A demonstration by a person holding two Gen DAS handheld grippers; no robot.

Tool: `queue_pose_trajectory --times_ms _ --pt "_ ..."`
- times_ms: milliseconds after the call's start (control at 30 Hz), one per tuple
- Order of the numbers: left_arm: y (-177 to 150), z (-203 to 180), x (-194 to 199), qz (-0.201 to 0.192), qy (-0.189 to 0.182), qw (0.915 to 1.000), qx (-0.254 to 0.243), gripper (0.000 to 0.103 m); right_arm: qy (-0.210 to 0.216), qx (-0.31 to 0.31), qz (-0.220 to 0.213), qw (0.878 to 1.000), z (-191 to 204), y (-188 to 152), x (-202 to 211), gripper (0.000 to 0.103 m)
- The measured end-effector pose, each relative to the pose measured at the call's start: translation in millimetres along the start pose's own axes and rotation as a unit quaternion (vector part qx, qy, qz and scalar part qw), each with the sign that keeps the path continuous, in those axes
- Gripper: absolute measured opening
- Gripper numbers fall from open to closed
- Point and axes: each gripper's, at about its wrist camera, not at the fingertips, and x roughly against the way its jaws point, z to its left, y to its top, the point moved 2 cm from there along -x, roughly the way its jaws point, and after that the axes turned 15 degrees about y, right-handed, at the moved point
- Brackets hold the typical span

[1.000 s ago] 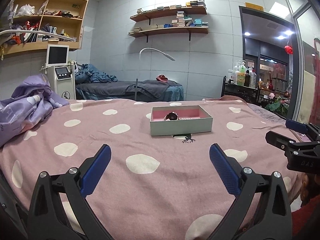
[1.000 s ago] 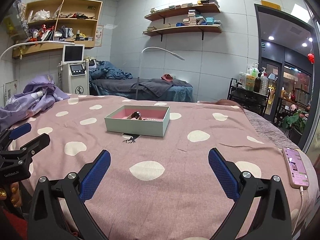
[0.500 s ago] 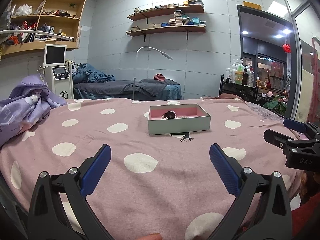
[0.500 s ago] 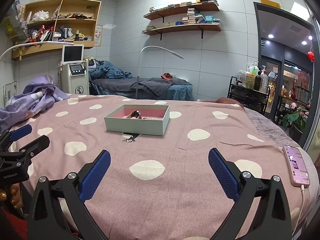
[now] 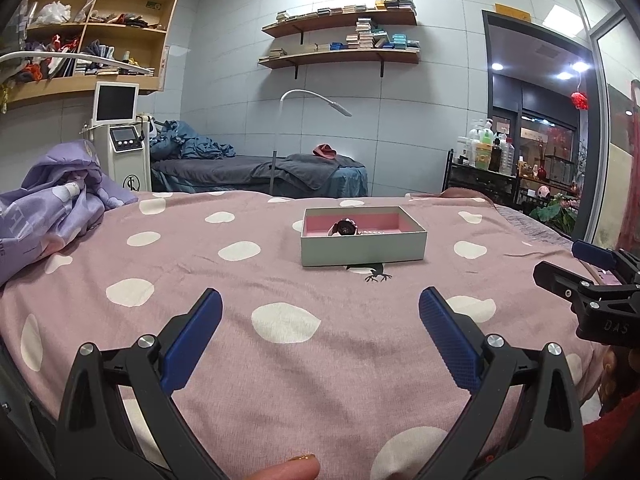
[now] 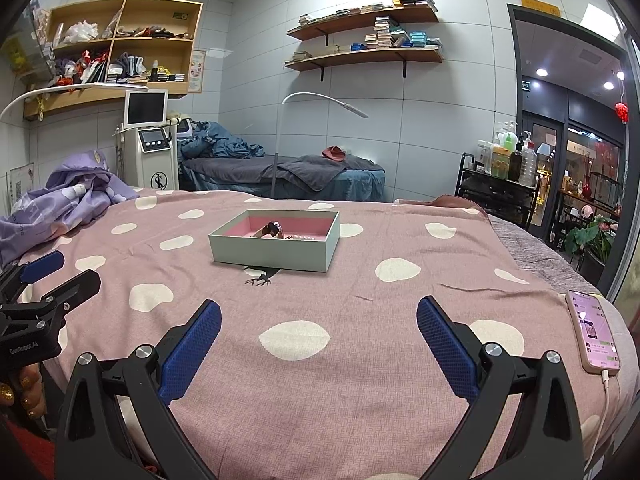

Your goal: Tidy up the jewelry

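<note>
We held the left gripper (image 5: 320,320) and right gripper (image 6: 320,328) spread wide, empty, over the bedspread's (image 5: 280,360) near edge, short of the jewelry box (image 5: 362,248)

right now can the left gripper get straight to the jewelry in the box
Probably yes. The left gripper is open and empty, the box lies ahead on the spotted blanket with its top open, and nothing lies between. The jewelry sits behind the near wall, so it must come from above.

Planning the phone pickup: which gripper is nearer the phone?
Right. The phone lies just right of the right gripper, near the bed's edge. The left gripper sits farther left, beyond the right one.
</note>
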Motion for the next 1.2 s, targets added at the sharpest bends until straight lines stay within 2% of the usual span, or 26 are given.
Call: queue_pose_trajectory --times_ms 1200 --pt "-0.3 -1.2 -2.7 0.003 -0.006 1.0000 -0.006 0.097 0.000 -0.001 0.000 1.000 0.9 -0.1 -0.2 0.096"
